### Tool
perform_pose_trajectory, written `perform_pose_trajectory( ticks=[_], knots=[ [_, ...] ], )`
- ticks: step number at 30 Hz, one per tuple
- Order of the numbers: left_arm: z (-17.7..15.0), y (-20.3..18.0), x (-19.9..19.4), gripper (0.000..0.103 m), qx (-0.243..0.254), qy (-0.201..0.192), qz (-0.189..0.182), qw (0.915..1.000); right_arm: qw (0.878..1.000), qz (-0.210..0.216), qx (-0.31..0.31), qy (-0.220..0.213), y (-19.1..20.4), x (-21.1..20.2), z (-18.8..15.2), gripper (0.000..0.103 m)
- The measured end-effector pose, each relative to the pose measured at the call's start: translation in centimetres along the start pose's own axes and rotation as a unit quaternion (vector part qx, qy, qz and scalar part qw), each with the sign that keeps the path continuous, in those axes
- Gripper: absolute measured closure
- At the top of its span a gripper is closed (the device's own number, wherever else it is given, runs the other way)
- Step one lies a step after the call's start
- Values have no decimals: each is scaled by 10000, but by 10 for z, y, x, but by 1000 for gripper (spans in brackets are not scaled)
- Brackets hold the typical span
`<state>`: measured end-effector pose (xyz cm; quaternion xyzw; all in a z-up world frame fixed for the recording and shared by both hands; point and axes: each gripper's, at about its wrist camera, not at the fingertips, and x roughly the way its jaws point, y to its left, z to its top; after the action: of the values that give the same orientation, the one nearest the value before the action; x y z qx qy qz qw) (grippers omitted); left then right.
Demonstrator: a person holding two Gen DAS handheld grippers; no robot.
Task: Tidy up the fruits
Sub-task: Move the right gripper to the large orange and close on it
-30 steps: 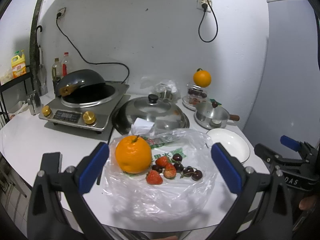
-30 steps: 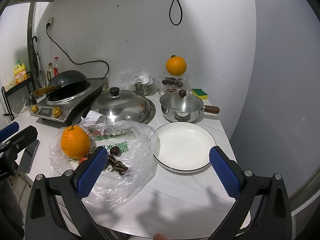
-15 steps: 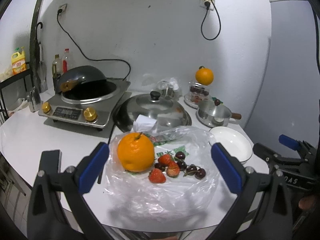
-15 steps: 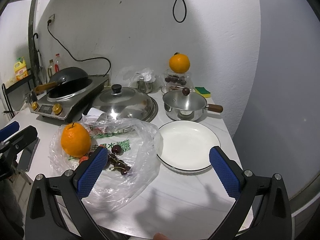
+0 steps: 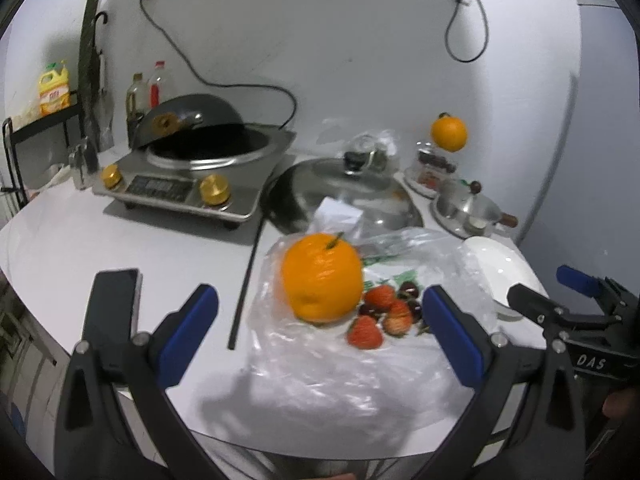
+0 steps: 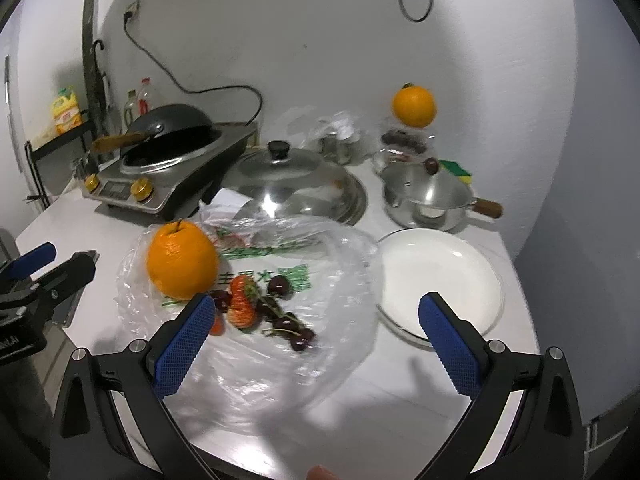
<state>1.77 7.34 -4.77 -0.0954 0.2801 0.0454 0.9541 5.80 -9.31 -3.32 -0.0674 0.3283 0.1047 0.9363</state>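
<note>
A large orange (image 5: 322,278) (image 6: 182,258) rests on a clear plastic bag (image 5: 360,356) (image 6: 280,344) spread on the white counter. Strawberries (image 5: 364,332) (image 6: 241,306) and dark cherries (image 5: 410,292) (image 6: 298,338) lie beside it on the bag. An empty white plate (image 6: 440,276) (image 5: 500,268) stands right of the bag. My left gripper (image 5: 320,332) is open, hovering in front of the orange. My right gripper (image 6: 312,340) is open above the bag's near side, with the berries between its fingers in view. Neither holds anything.
A second orange (image 6: 414,105) sits on a jar at the back. A steel saucepan (image 6: 426,200), a domed pot lid (image 6: 288,184) and an induction cooker with a wok (image 5: 192,160) fill the back. A phone (image 5: 112,304) and a black stick (image 5: 246,280) lie left.
Both grippers have moved forward and lower toward the bag, so the fruit looks larger. The views are motion-blurred. The fruit and the plate have not shifted.
</note>
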Motion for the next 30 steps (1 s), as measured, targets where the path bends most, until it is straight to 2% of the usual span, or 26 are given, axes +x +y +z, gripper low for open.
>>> perform_pose_trajectory(
  ticks=[15,30],
  knots=[
    [-1,62,38,0,-339,254,413,9982,9965,583,-414,428,64,73,17,0],
    [8,104,67,0,-650,321,695,9949,9888,1158,-721,612,110,126,34,0]
  ],
)
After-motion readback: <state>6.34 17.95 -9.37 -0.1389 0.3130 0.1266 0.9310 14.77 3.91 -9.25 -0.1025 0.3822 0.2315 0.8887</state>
